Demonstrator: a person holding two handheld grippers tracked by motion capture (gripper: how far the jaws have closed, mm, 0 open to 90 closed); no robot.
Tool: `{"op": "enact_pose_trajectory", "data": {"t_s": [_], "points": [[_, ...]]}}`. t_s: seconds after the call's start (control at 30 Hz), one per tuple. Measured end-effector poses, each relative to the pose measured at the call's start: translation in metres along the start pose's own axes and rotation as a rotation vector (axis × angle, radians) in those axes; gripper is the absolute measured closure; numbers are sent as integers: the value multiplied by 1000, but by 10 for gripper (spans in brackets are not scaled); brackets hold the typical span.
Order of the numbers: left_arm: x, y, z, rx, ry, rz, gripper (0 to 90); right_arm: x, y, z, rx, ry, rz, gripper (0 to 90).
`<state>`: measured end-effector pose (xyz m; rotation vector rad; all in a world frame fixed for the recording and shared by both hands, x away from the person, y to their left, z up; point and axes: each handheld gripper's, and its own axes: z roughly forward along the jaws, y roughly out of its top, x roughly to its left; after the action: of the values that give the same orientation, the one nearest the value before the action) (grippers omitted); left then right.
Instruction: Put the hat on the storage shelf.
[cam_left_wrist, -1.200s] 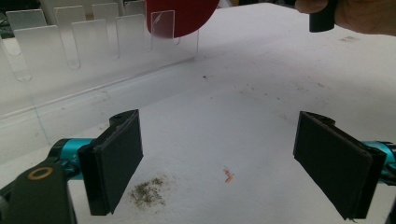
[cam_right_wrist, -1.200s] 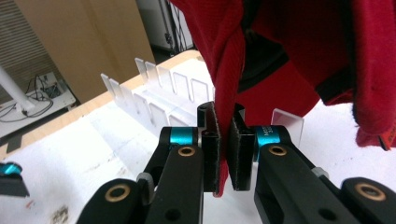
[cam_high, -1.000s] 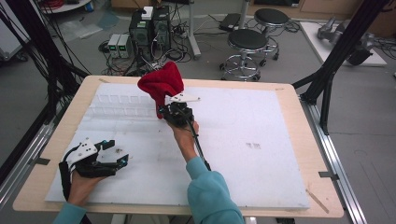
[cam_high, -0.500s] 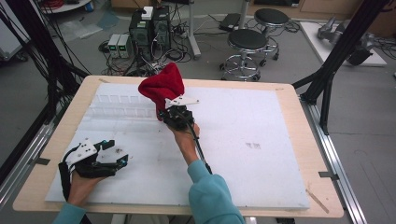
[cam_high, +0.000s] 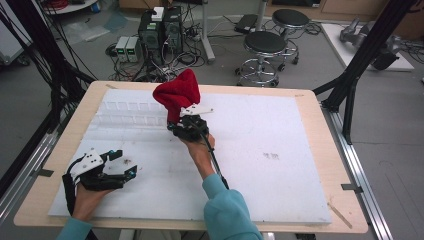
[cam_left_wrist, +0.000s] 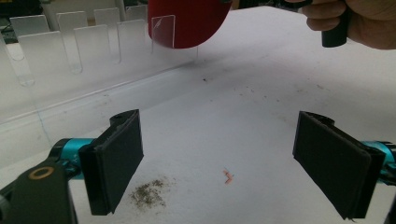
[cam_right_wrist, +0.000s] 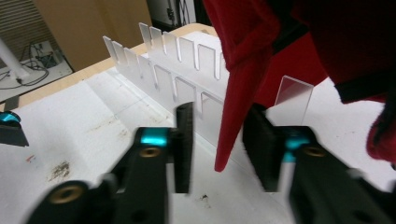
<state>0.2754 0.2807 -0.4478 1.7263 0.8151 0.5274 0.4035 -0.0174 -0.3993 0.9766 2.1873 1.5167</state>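
Workshop-type room here: grey floor, two round black stools (cam_high: 272, 45) and a tangle of computer boxes and cables (cam_high: 160, 35) behind a pale wooden table (cam_high: 320, 125) topped with a big white foam sheet (cam_high: 280, 165). The right gripper (cam_high: 186, 120) is up over the middle of the sheet holding a floppy red fabric piece with black trim (cam_high: 177, 95) in the air, well clear of the surface; in the right gripper view a hanging strip of that cloth (cam_right_wrist: 238, 107) runs down between the jaws, which look partly closed, and I honestly can't tell if they're truly pinching it there or the bite is on a fold I can't see. The left gripper (cam_high: 117, 165) rests low at the near left of the sheet, jaws spread wide with nothing between them (just some dirt specks on the foam below). Right under and behind the cloth is a clear acrylic slotted rack with upright tabs (cam_left_wrist: 74, 42), and I'd guess that's where it's headed. To do this bit well I'd keep the lift high enough that the dangling tail clears the tabs, then lower slow and straight. The tabs are the main snag risk, and being see-through they're easy to misjudge. The left one could come over to steady the loose end.
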Motion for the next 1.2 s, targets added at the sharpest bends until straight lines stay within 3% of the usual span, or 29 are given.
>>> {"op": "enact_pose_trajectory", "data": {"t_s": [0.03, 0.23, 0.3, 0.37, 0.43, 0.57, 0.87, 1.0, 1.03, 1.2], "points": [[0, 0, 0, 0, 0, 0, 162, 0, 0, -1, -4, 4, -4, 587], [0, 0, 0, 0, -1, -2, 163, 10, -4, -20, -27, -23, -43, 280], [1, 0, 0, -1, 2, -6, 162, 16, -6, -35, 9, -36, -60, 168], [1, 0, 0, -1, 1, -5, 163, 19, -12, -53, -26, -30, -89, 156], [1, 0, 0, -3, -4, -10, 163, 20, -17, -73, -25, -40, -107, 149], [4, -1, -1, -16, -7, -43, 161, 12, -32, -116, -72, -60, -97, 148], [3, -2, -5, -53, 13, -35, 157, -29, -87, -217, -136, -162, -83, 121], [2, -4, -8, -92, 34, -41, 155, -49, -115, -245, -161, -210, -60, 117], [1, -4, -9, -97, 37, -27, 155, -52, -121, -250, -166, -218, -60, 117], [-2, -6, -12, -138, 56, -5, 157, -63, -143, -257, -175, -232, -35, 116]]}}
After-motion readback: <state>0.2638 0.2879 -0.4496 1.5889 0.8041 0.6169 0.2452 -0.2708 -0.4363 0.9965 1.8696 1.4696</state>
